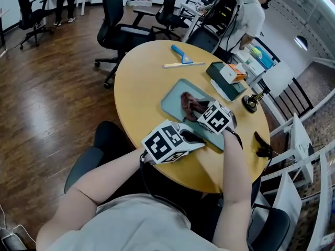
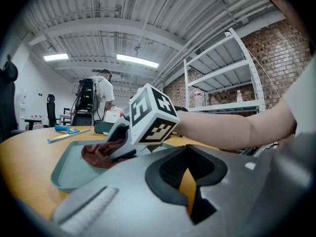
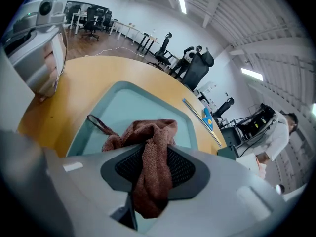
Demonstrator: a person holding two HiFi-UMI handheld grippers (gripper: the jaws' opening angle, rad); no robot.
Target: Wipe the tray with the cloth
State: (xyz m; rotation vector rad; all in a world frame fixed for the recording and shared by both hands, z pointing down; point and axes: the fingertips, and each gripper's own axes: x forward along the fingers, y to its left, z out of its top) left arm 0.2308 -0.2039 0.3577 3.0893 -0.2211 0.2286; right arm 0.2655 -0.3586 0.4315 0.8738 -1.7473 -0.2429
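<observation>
A teal tray (image 1: 174, 101) lies on the round yellow table (image 1: 141, 82). A brown cloth (image 1: 187, 102) is bunched on the tray. My right gripper (image 1: 198, 110) is shut on the cloth. In the right gripper view a fold of cloth (image 3: 150, 147) runs down between the jaws of my right gripper (image 3: 150, 184) over the tray (image 3: 123, 105). My left gripper (image 1: 203, 141) sits at the tray's near edge. In the left gripper view the jaws of my left gripper (image 2: 188, 186) leave only a thin slit, with nothing between them. The cloth (image 2: 96, 154) and tray (image 2: 69, 169) lie ahead to the left.
At the table's far side lie a blue scraper (image 1: 180, 53) and a long ruler (image 1: 184, 65). A dark green box (image 1: 224, 80) carrying a small white and orange box (image 1: 233, 73) stands right of the tray. Office chairs (image 1: 118, 30) and a standing person (image 1: 246, 14) are beyond.
</observation>
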